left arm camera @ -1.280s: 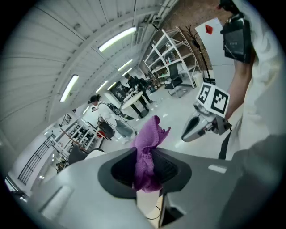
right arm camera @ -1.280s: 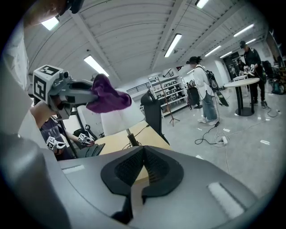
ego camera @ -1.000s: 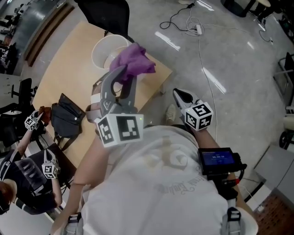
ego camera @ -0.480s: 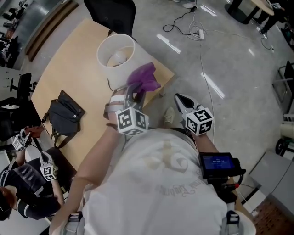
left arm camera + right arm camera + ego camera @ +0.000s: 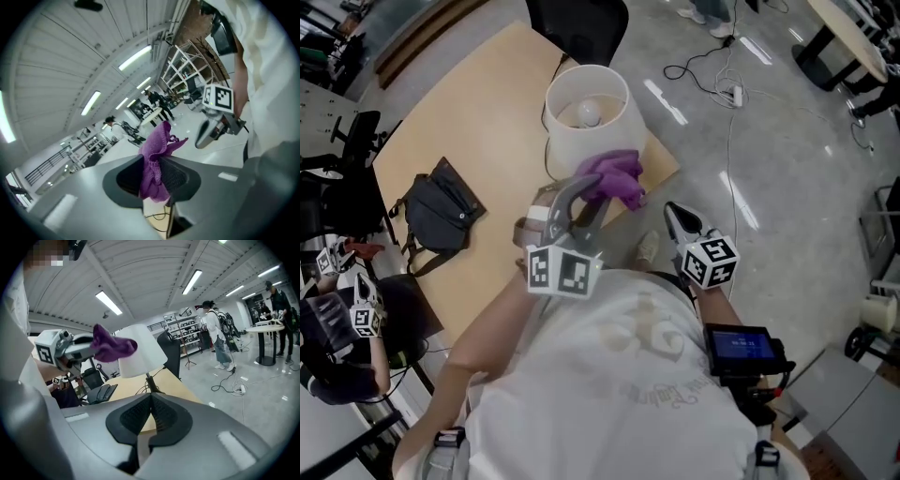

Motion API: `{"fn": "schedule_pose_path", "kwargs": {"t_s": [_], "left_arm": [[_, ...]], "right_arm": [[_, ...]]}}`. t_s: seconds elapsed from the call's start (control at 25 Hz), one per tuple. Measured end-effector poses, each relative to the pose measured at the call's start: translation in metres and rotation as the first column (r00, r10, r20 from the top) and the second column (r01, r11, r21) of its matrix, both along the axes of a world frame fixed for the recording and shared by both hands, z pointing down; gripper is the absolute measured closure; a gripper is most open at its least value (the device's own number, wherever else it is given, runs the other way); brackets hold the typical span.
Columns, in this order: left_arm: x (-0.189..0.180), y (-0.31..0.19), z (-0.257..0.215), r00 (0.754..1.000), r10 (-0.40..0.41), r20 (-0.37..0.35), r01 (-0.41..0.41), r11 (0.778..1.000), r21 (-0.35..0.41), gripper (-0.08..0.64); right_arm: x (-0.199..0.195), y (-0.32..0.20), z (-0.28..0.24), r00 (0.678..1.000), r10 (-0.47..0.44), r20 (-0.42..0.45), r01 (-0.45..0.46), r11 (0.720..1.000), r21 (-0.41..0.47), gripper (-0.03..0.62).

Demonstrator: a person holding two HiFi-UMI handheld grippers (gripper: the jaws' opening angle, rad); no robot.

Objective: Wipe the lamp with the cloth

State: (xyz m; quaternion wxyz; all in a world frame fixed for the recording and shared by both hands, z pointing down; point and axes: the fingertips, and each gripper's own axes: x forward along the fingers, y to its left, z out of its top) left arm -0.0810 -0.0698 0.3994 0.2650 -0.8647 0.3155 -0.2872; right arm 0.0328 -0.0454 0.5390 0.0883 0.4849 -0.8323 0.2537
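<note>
- Pale wooden table (image 5: 478, 122) on a grey concrete floor is seen in a large workshop; the lamp (image 5: 586, 117), with a white shade, is stood near the table's far corner.
- The purple cloth (image 5: 617, 178) is pinched between the jaws of the left gripper (image 5: 589, 194), with a loose bunch left sticking out past the tips.
- The cloth is held at the near side of the shade, low down; whether it is touching or just beside cannot be told.
- The right gripper (image 5: 151, 401) is kept apart from the lamp, over the floor, with its jaws pressed together and nothing between them.
- The approach is judged to be at its end, and the wiping itself not yet properly begun.
- For the next move, the bunched cloth needs to be laid on the shade and drawn along its surface; only light pressure is called for, since the lamp is stood close to the table edge and could be tipped.
- Counted: one lamp, one bulb (image 5: 589, 112) inside the shade, one cloth, one dark bag (image 5: 441, 211) on the table, and two grippers.
</note>
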Motion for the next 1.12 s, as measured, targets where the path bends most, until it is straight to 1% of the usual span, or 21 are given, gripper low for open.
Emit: {"fn": "schedule_pose_path", "kwargs": {"t_s": [0.08, 0.16, 0.2, 0.28, 0.36, 0.52, 0.64, 0.72, 0.84, 0.96, 1.04, 1.12], "left_arm": [[-0.015, -0.004, -0.044, 0.994, -0.048, -0.103, 0.059, 0.993, 0.104, 0.466], [-0.028, -0.012, -0.072, 0.983, -0.079, -0.166, 0.109, 0.977, 0.183, 0.466], [-0.032, -0.018, -0.078, 0.98, -0.092, -0.177, 0.128, 0.97, 0.205, 0.466], [-0.038, -0.034, -0.073, 0.98, -0.118, -0.161, 0.15, 0.967, 0.207, 0.466], [-0.038, -0.045, -0.055, 0.985, -0.119, -0.124, 0.141, 0.972, 0.186, 0.466], [-0.029, -0.044, -0.009, 0.997, -0.043, -0.059, 0.051, 0.989, 0.139, 0.466], [-0.027, -0.038, 0.033, 1.0, -0.014, -0.02, 0.015, 0.999, 0.052, 0.466], [-0.029, -0.034, 0.059, 1.0, -0.005, -0.01, 0.005, 1.0, -0.013, 0.466], [-0.031, -0.025, 0.08, 0.999, 0.027, -0.033, -0.03, 0.994, -0.109, 0.466], [-0.035, -0.017, 0.087, 0.996, 0.056, -0.075, -0.07, 0.977, -0.202, 0.468], [-0.039, -0.013, 0.078, 0.992, 0.052, -0.115, -0.077, 0.972, -0.222, 0.466], [-0.044, -0.01, 0.05, 0.98, 0.049, -0.191, -0.09, 0.972, -0.216, 0.466]], "right_arm": [[-0.005, -0.001, -0.002, 1.0, -0.014, -0.003, 0.014, 1.0, -0.002, 0.58], [-0.009, -0.003, -0.004, 1.0, -0.021, -0.005, 0.021, 1.0, -0.004, 0.58], [-0.01, -0.004, -0.005, 1.0, -0.024, -0.006, 0.024, 1.0, -0.003, 0.579], [-0.013, -0.005, -0.008, 1.0, -0.026, -0.01, 0.026, 1.0, -0.004, 0.58], [-0.015, -0.007, -0.009, 1.0, -0.025, -0.013, 0.024, 1.0, -0.005, 0.58], [-0.009, -0.007, -0.008, 1.0, -0.008, -0.021, 0.008, 1.0, -0.015, 0.58], [-0.007, -0.006, -0.006, 1.0, 0.005, -0.021, -0.005, 1.0, -0.024, 0.58], [-0.009, -0.005, -0.006, 1.0, 0.004, -0.019, -0.005, 1.0, -0.028, 0.58], [-0.014, -0.008, -0.008, 1.0, -0.005, -0.014, 0.005, 1.0, -0.025, 0.58], [-0.02, -0.011, -0.009, 1.0, -0.02, -0.012, 0.02, 1.0, -0.022, 0.58], [-0.023, -0.013, -0.008, 0.999, -0.032, -0.012, 0.032, 0.999, -0.023, 0.58], [-0.025, -0.016, -0.008, 0.999, -0.04, -0.013, 0.04, 0.999, -0.024, 0.58]]}}
